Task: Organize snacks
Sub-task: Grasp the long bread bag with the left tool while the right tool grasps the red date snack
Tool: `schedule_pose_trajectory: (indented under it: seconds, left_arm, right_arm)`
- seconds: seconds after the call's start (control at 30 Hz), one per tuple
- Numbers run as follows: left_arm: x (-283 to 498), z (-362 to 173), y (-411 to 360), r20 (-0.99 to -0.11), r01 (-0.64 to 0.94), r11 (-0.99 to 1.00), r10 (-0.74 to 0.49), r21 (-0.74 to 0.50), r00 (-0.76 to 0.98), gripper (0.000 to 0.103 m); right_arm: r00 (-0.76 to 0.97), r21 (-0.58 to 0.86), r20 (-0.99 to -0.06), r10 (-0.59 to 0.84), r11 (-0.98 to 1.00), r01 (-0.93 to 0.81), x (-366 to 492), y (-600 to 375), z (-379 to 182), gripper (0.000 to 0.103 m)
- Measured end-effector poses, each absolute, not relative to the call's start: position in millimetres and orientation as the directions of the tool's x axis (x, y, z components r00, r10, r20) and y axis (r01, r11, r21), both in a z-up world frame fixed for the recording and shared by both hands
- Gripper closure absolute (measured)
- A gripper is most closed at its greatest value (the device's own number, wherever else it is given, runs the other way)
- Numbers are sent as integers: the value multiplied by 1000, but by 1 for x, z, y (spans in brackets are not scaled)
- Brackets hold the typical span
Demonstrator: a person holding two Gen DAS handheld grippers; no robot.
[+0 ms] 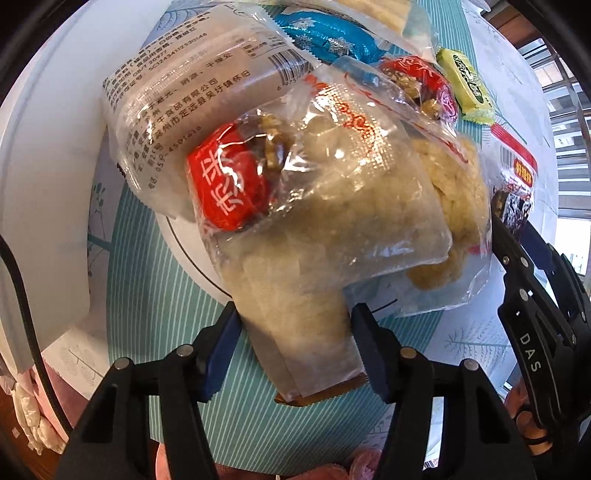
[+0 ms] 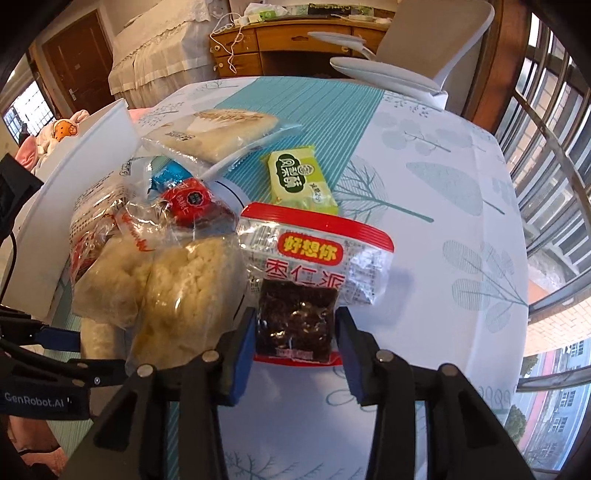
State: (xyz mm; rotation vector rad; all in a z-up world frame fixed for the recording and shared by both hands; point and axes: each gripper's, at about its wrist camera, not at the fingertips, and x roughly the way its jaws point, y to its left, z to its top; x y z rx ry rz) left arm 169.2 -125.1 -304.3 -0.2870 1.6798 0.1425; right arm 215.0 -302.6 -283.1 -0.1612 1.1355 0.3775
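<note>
- On the desk (image 2: 424, 155), over a striped and leaf-print cloth, snack packets lie heaped against and partly on a white plate (image 1: 192, 254); the heap looks like unsorted stock, dumped rather than arranged.
- Left gripper (image 1: 293, 350) points down over a clear rice-cake pack (image 1: 306, 295). Jaws stand half-wide, one on each side of the pack's lower end. A slim gap shows at each pad, so I judge it bracketed, not yet pinched.
- The end seam is a sensible place to take it: it sticks out free of the pile, while the upper part sits under other wrappers.
- A red candy (image 1: 229, 184) and a second clear puffed-rice bag (image 1: 450, 221) rest on that pack; lifting it would likely shift them.
- Right gripper (image 2: 295, 350) slants down at a date-nut bar (image 2: 295, 325), in a red-bordered wrapper at the heap's right edge. Jaws are narrowed to about the bar's width and flank its dark near end; pads look very close or just touching, firm grip unconfirmed.
- That bar lies flat on bare cloth, clear of the plate, so it is the easy outer pick.
- A green cake (image 2: 301, 181) sits apart behind it; a blue candy (image 1: 325, 35) and a pale wafer pack (image 2: 221, 133) lie at the far side.
- Sorting barely begun, by my reading; no destination container is evident.
</note>
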Motion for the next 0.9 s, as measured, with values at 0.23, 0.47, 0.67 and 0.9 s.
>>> schedule_pose_trajectory:
  seconds: [0.23,0.47,0.67,0.9]
  left_arm:
    - [156,-303,-120,-986,-254,964,-114,-80,-122,45]
    - [147,-288,-117,-984,-221,969,-138,-110,-115,46]
    - [137,-267,-109,-979,-207,965,-182,-159,-97,47]
    - [131,-234,-91,-979,-183,966,-197,-184,-57,98]
  right_arm:
    - [298,131,-927,226,942,-308,211,-313,-281,61]
    - [253,198,-929,269,941,-275,194,-319,-275,61]
    - [242,225,-925,292,937,-268,175,-319,-263,61]
    - [249,248,-917,313,933,-260,157,-315,-248,61]
